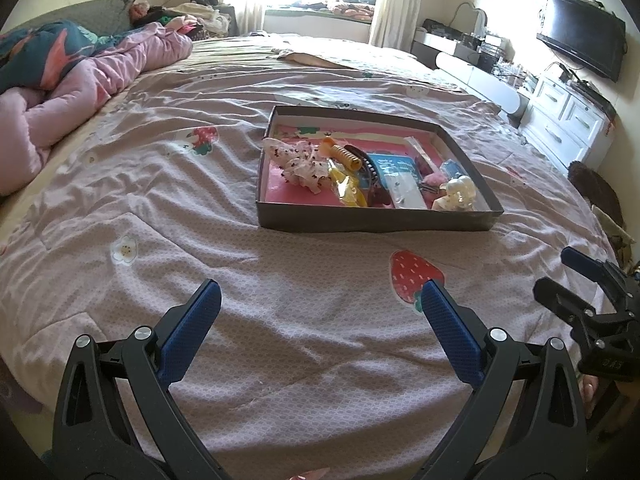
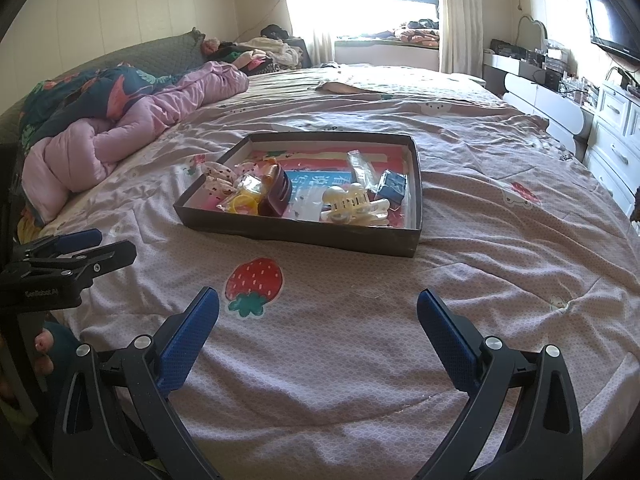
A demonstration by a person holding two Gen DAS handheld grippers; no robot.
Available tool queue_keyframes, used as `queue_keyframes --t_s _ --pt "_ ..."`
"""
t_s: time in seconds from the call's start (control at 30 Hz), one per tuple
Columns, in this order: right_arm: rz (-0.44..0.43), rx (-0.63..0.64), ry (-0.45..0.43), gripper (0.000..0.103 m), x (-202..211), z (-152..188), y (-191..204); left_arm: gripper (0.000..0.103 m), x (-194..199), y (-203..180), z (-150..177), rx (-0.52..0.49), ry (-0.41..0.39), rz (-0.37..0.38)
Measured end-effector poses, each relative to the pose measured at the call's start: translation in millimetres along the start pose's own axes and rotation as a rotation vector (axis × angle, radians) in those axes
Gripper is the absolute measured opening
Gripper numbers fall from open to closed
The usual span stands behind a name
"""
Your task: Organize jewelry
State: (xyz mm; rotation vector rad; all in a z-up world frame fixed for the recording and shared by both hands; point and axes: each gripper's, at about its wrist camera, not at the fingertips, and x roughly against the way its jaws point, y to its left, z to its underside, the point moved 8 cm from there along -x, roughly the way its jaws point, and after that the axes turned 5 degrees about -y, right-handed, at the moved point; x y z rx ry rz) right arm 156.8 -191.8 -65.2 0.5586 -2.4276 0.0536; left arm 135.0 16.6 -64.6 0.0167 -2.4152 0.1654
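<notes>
Both grippers, left [image 1: 320, 304] and right [image 2: 318, 312], jaws apart, empty, hovering over bed [image 1: 280, 360]. Hair accessories all inside shallow dark cardboard tray [image 2: 304, 238]; fits sorted or awaiting sorting.

The blue card [image 2: 316, 184] in the tray [image 1: 372, 220] lies half buried under a dark claw clip [image 2: 276, 196] and a white one [image 2: 352, 200] — its print is too small to read. The television [image 2: 612, 16] is cut by the frame edge — as is the right tool [image 1: 588, 280] in the left wrist view.
</notes>
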Motion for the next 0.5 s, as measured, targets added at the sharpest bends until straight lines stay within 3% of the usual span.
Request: queue_keyframes --t_s 0.3,0.4,0.5 --pt "0.021 -0.018 0.002 0.097 -3 1 -10 0.092 -6 14 -5 0.032 -0.005 -0.023" --pt "0.065 -0.049 -0.002 0.097 -10 -4 -34 0.092 -17 38 -13 0.059 0.005 -0.071" --pt "0.173 -0.108 -0.003 0.096 -25 -14 -90 0.092 -30 76 -25 0.097 0.009 -0.145"
